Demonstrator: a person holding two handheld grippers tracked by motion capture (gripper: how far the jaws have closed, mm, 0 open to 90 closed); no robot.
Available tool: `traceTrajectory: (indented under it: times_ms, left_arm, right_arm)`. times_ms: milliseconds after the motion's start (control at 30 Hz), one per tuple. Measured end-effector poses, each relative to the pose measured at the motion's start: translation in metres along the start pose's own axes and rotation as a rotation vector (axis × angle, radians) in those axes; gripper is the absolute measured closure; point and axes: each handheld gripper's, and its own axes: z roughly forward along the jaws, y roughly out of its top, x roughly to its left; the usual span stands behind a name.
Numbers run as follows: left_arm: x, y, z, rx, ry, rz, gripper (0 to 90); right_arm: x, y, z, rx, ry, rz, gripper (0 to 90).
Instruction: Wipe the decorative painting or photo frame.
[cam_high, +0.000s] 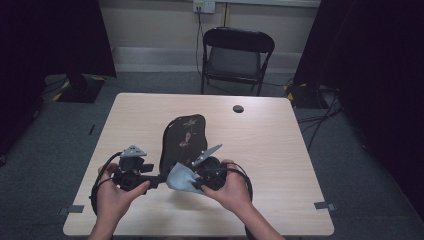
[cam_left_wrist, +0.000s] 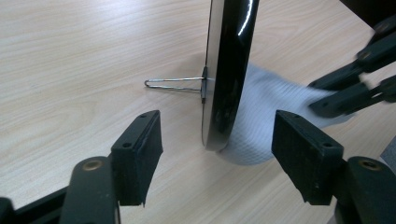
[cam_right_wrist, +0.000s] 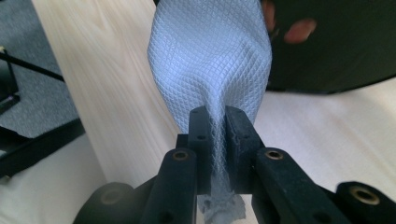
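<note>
Right gripper (cam_right_wrist: 218, 126) pinches cloth (cam_right_wrist: 210, 60) beside upright black plaque (cam_left_wrist: 231, 70); left gripper (cam_left_wrist: 217, 140) spread.

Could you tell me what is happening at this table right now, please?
A person is working on a glossy black board that stands on edge on the table, propped by a wire stand. The right gripper is shut on a pale blue cloth held against the board. The left gripper is open, its fingers either side of the board's edge without touching it.
</note>
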Motion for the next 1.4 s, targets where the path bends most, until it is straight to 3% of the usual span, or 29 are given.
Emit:
traceTrajectory:
  times_ms: [367,633,833,967,1400]
  left_arm:
    - [0.001,0.000,0.000,-0.002,0.000,-0.002,31.6]
    - [0.000,0.001,-0.002,-0.012,0.002,0.002,31.0]
    - [0.000,0.002,-0.004,-0.015,0.008,0.006,31.0]
    - [-0.001,0.002,-0.002,-0.013,0.011,0.007,31.0]
    - [0.000,0.002,0.002,-0.010,0.017,0.014,30.7]
  right_arm:
    - [0.010,0.020,-0.019,-0.053,-0.005,-0.035,82.4]
    - [0.015,0.024,-0.025,-0.064,0.001,-0.044,82.4]
    - [0.016,0.026,-0.033,-0.100,0.007,-0.040,82.4]
    - [0.015,0.023,-0.022,-0.086,0.015,-0.033,82.4]
    - [0.003,-0.007,0.040,0.039,0.014,0.013,82.3]
